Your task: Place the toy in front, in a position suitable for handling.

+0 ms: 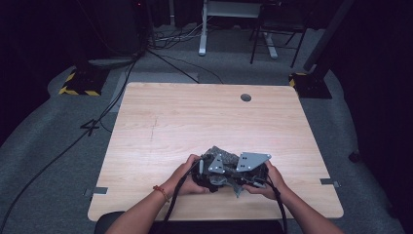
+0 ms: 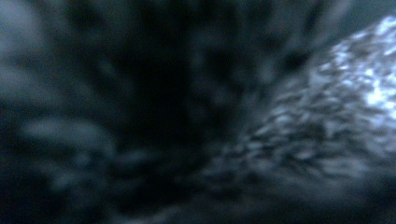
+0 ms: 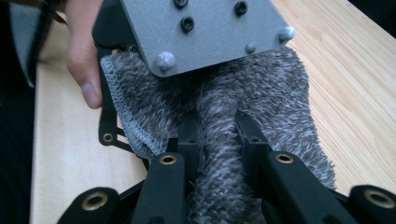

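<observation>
Grey cloth (image 3: 219, 140) pinched between right fingers (image 3: 189, 135)

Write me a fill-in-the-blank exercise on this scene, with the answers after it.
1. The right tongs are shut on a fold of the grey ____ cloth.
2. The cloth lies on a ____ table.
3. In the high view, both tongs meet near the table's ____ edge.
4. The plate on top of the left tongs is ____ in colour.

Missing words: fuzzy; wooden; near; grey
</observation>
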### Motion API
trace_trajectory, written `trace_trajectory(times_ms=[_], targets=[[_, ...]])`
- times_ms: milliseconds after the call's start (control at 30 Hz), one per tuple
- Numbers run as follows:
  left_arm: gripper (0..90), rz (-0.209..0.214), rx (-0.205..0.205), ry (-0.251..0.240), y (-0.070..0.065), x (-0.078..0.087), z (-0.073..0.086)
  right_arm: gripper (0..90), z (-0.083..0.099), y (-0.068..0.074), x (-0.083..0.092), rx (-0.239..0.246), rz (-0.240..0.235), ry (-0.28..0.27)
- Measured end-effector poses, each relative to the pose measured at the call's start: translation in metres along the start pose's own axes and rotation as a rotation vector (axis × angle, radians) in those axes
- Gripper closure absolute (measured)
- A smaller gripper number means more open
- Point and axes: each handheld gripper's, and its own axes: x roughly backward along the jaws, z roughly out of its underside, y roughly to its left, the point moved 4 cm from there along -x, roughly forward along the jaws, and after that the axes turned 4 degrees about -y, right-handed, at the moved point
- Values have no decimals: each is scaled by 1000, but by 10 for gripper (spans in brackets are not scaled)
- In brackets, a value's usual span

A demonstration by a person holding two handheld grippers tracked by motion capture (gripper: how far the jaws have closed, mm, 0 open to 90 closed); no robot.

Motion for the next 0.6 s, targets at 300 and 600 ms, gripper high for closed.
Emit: trace_trajectory(times_ms=[300,600], targets=[[339,-22,5,-10,4,7,1,759,18,-21,13,-53,60,4],[339,-32,12,-36,7,17,-3,760,27,-29,24,-87,84,-8]])
